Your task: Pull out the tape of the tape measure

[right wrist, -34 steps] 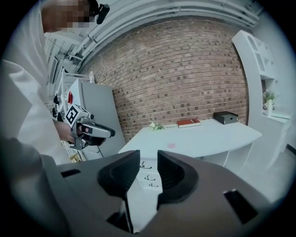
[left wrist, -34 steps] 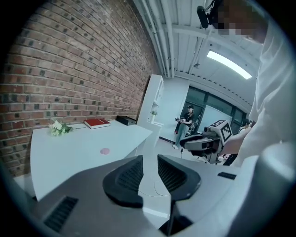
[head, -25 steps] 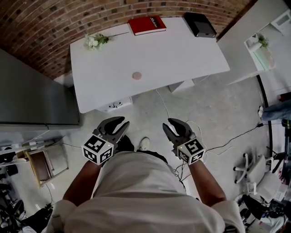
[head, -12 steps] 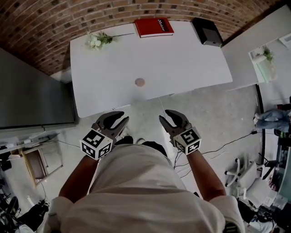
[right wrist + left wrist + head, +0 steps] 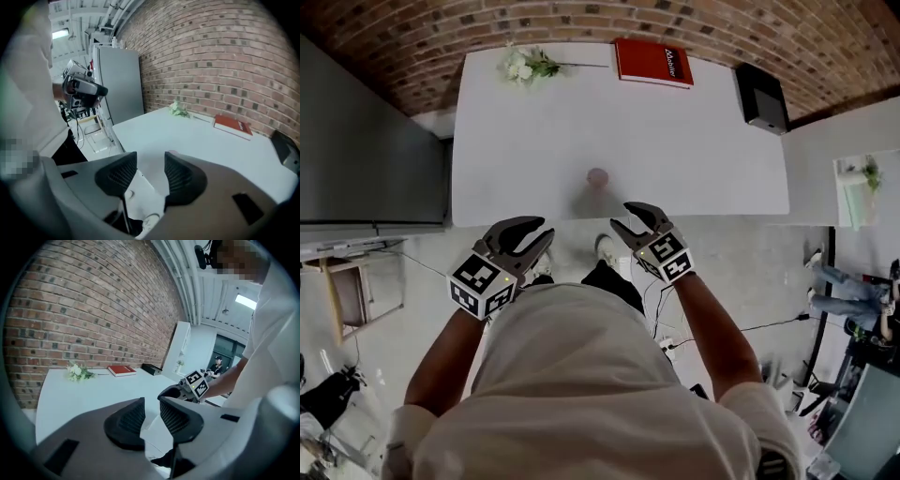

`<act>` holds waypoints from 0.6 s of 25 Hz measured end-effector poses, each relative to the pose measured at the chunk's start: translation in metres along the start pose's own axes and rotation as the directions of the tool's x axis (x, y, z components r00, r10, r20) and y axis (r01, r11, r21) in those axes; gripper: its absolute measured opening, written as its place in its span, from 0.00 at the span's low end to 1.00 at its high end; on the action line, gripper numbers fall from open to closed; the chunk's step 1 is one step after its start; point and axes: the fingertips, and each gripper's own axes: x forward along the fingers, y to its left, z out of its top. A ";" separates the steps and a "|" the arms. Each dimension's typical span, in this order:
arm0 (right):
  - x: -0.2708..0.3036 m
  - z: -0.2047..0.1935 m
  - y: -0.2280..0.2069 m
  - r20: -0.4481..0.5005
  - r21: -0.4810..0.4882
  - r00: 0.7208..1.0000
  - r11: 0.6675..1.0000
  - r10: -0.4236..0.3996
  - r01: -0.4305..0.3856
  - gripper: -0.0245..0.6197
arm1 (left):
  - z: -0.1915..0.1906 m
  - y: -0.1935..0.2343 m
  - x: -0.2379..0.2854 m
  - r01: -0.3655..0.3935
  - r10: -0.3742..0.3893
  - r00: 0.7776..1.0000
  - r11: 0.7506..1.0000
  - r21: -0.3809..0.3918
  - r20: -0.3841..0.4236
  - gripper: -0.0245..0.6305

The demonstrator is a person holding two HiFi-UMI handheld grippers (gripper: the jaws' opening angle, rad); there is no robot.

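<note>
Honestly, nothing's happening with the tape measure (image 5: 597, 176) yet. It's sitting on the white surface (image 5: 516, 150), close to the near edge and about midway along. It's a small round pinkish thing, and no tape is showing out of it as far as I can make out.

Both grippers are hanging over the floor, just short of that edge. The left hand-held gripper (image 5: 542, 234) is showing a narrow gap with nothing in it. The right hand-held gripper (image 5: 622, 217) is the nearer one. Its jaws have just been opening and are standing moderately wide, also with nothing between them.

My guess is the whole job's left: reaching in, pinning the case with one gripper, grabbing the tape end with the other, then pulling.
</note>
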 end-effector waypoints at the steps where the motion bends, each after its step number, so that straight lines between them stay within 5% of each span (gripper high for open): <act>1: 0.008 -0.003 -0.008 -0.021 -0.026 0.999 0.999 0.025 -0.025 0.30 | 0.002 0.003 0.003 -0.026 0.026 1.000 1.000 -0.017 0.010 0.18; 15: 0.086 -0.034 -0.062 -0.189 -0.235 0.936 0.912 0.298 -0.337 0.38 | 0.006 0.004 0.038 -0.283 0.295 0.954 0.944 -0.170 0.050 0.18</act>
